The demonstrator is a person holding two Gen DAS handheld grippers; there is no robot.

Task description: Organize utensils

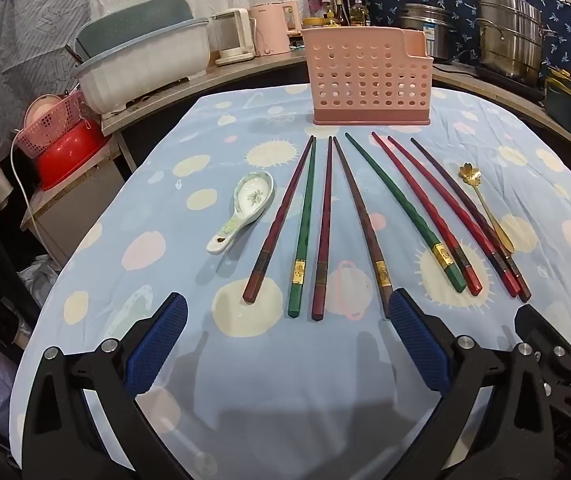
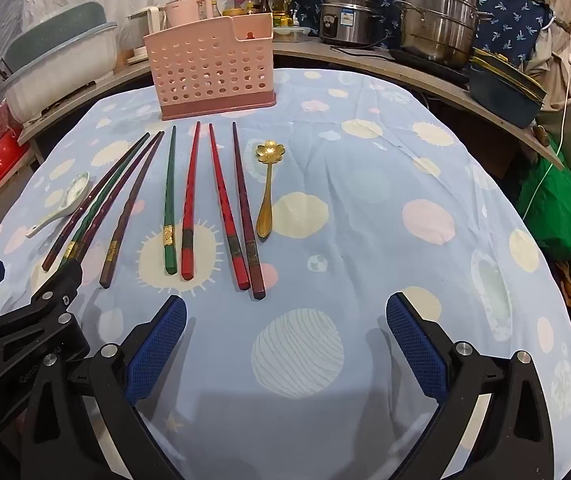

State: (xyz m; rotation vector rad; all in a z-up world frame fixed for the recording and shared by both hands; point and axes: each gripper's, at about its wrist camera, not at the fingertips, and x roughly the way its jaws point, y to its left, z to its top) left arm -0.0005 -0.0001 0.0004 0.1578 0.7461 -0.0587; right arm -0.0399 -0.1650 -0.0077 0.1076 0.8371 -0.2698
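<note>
I have both tools hanging over the near edge of the surface (image 1: 85,272), angled down, nothing done yet. Starting at the left: the ceramic spoon (image 1: 241,210) lies ahead and left of my left tool (image 1: 287,318), bowl away from me, handle toward me. Next, 8 chopsticks (image 1: 323,228) fan out side by side, tips toward the pink holder (image 1: 369,80) at the far edge, thick ends toward me. So their long axes run roughly along my reach, not across it. The left tool's jaws stand wide apart and empty, and the thick ends of the middle sticks sit just ahead of them; one brown stick ends right beside the right-hand pad. My right tool (image 2: 285,318) is likewise spread wide, holding nothing, with bare cloth between its jaws. The right 4 sticks lie ahead and left of it, and the gold spoon (image 2: 267,192) lies just right of those, flower bowl far, handle near. I judge the left tool nearer the chopsticks.
</note>
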